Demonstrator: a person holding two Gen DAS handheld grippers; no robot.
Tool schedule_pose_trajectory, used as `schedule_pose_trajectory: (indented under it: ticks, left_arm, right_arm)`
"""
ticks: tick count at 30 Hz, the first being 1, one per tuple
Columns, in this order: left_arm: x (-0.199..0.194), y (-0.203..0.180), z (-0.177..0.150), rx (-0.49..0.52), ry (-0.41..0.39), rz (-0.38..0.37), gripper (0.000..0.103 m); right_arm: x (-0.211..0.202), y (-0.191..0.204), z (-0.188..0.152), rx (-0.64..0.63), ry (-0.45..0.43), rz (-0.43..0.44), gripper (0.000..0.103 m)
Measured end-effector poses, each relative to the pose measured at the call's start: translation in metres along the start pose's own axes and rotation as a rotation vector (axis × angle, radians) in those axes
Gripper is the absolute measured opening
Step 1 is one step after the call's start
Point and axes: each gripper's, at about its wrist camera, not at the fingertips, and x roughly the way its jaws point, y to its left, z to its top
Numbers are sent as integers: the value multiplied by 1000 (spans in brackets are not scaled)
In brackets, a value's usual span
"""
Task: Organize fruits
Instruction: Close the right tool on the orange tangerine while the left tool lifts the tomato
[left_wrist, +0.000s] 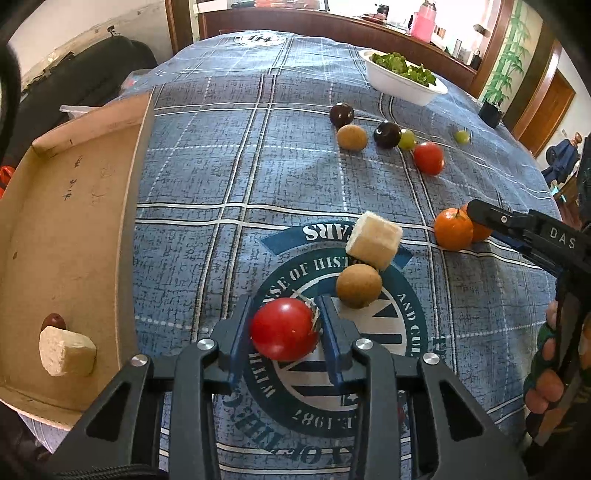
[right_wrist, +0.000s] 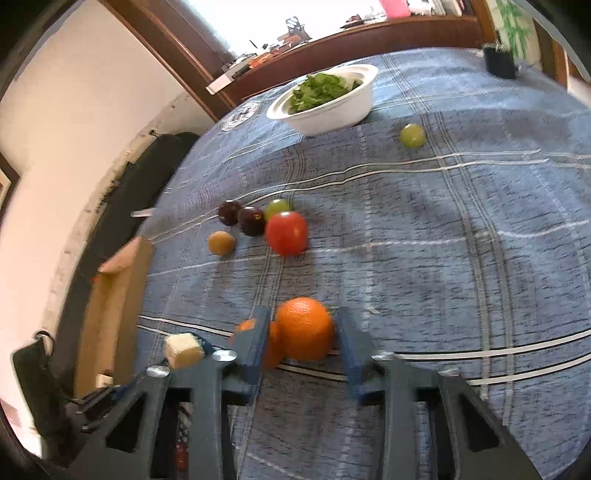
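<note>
A red tomato (left_wrist: 284, 328) sits between the fingers of my left gripper (left_wrist: 285, 302), whose pads press on both its sides just above the blue checked cloth. My right gripper (right_wrist: 303, 314) is shut on an orange (right_wrist: 304, 328); a second orange (right_wrist: 273, 349) lies against its left finger (right_wrist: 255, 332). In the left wrist view both oranges (left_wrist: 452, 229) lie at the right, with a finger of the right gripper (left_wrist: 491, 218) over the far one.
A cardboard tray (left_wrist: 74, 221) at the left holds a pale cube (left_wrist: 66, 350) and a dark red fruit (left_wrist: 53, 321). On the cloth lie another pale cube (left_wrist: 373, 240), a brown fruit (left_wrist: 358, 286), two dark plums (left_wrist: 341, 114), grapes (left_wrist: 406, 139), a second tomato (left_wrist: 428, 158) and a bowl of greens (left_wrist: 402, 79).
</note>
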Motion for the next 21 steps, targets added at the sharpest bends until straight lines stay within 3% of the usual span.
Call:
schedule_pose_trajectory:
  ticks: [12, 21]
  left_arm:
    - [-19, 16, -10, -42, -21, -17, 32]
    - [-45, 18, -12, -44, -72, 29, 32]
  right_arm:
    - [-40, 13, -15, -51, -68, 0, 33]
    - [-67, 42, -26, -117, -103, 49, 33]
